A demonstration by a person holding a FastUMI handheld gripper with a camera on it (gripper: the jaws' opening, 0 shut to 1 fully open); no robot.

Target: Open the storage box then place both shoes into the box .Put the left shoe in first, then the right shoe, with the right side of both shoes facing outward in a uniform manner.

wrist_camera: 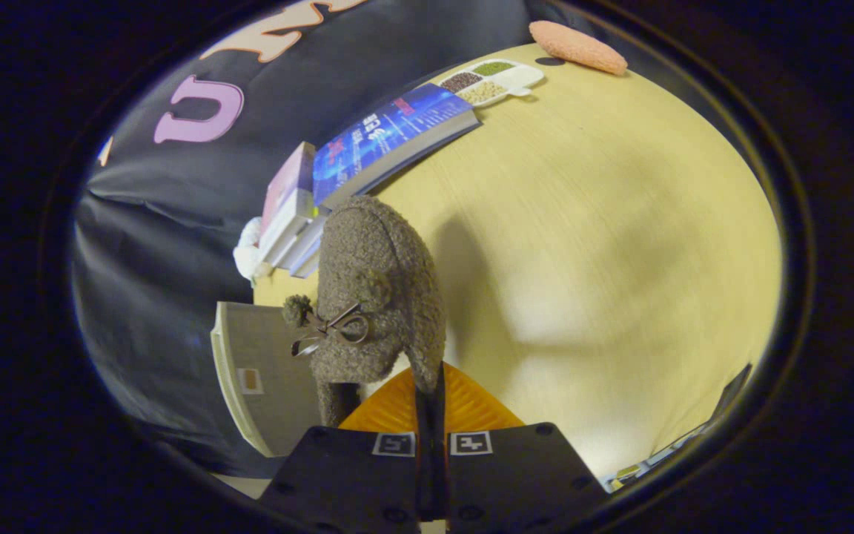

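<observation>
Gripper (432,415): 2 fingers closed together, clamped on the shoe's rim.
Shoe (375,297): fuzzy grey-brown, held up above the table just ahead of the fingers; bow (334,328) with a pompom on its side.
Table (620,245): light wood.
Books (368,159): stacked beyond the shoe, by the wall.
Tray (497,80): 4 compartments, past the books.
Pad (577,47): pink, at the far edge.
Box (260,371): grey, beside the shoe; open or closed cannot be told.

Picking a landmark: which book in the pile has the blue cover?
The large blue-covered book lying on top of the stack, beyond the fuzzy grey-brown shoe pinched in the gripper; the books beneath are paler.
</observation>
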